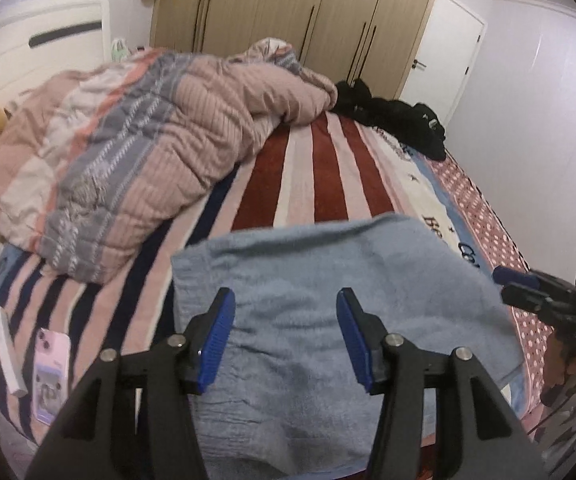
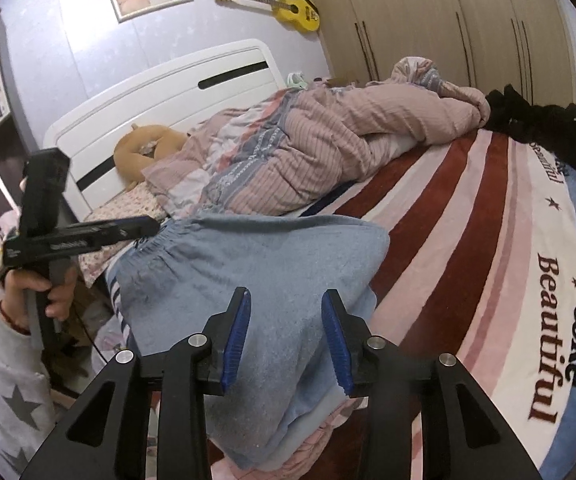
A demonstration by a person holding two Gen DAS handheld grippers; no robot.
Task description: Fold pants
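Light blue fleece pants point(image 1: 328, 312) lie folded in a rough rectangle on the striped bed blanket, near the bed's front edge. In the right wrist view the pants point(image 2: 247, 272) show their elastic waistband at the left side. My left gripper point(image 1: 285, 336) is open and empty, hovering just above the pants. My right gripper point(image 2: 285, 336) is open and empty above the pants' near corner. The right gripper also shows in the left wrist view point(image 1: 528, 284) at the pants' right edge. The left gripper shows in the right wrist view point(image 2: 135, 226) by the waistband.
A rumpled pink-grey quilt point(image 1: 135, 168) fills the bed's left and back. Black clothes point(image 1: 400, 116) lie at the far right corner. A phone point(image 1: 49, 372) and a white stick point(image 1: 7, 348) lie at the left. Wardrobe point(image 1: 288, 8) behind; headboard point(image 2: 167, 92) at the left.
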